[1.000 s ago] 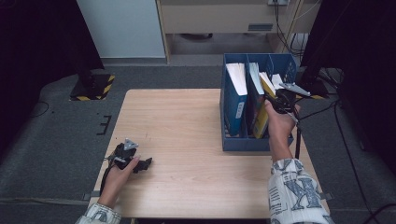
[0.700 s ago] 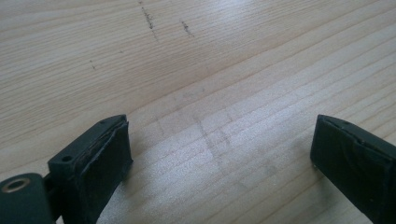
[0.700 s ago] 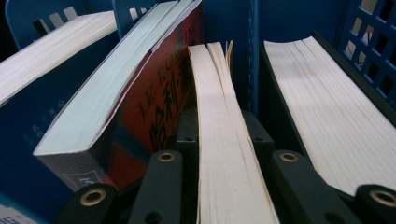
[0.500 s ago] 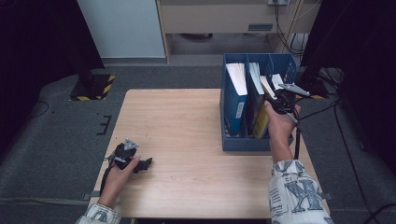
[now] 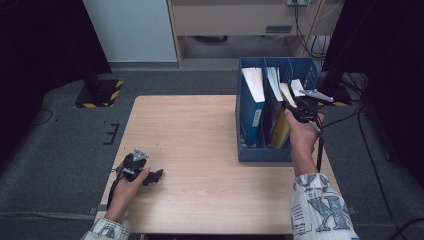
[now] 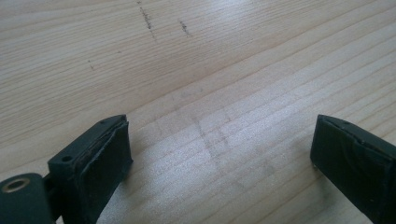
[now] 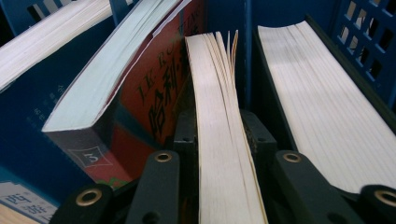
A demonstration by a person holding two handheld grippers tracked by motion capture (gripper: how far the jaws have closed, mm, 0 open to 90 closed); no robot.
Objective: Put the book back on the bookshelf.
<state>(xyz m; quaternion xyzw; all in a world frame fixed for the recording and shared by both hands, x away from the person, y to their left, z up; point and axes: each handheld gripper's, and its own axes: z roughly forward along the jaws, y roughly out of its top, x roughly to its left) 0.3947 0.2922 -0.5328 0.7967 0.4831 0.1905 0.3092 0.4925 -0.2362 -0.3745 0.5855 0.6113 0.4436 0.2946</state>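
Note:
A blue file box (image 5: 263, 152) with three slots stands at the table's right side and holds several books. My right gripper (image 5: 296, 106) is over the middle slot, shut on a thin yellow-covered book (image 5: 281, 131) (image 7: 219, 140) whose cream page edges run up between the jaws. A red book marked 3 (image 7: 140, 88) leans to its left in the same slot. A thick book (image 7: 322, 107) fills the slot to the right. My left gripper (image 5: 156, 175) rests low on the table near the front left corner, open, with bare wood between its pads (image 6: 105, 158).
The wooden table (image 5: 195, 140) spreads between the two hands. A blue book (image 5: 252, 107) with white pages stands in the box's left slot. Cables and dark equipment stand on the floor beyond the table's right side.
The right hand has eased the held book a little lower and back into the middle slot. The left gripper has stayed put.

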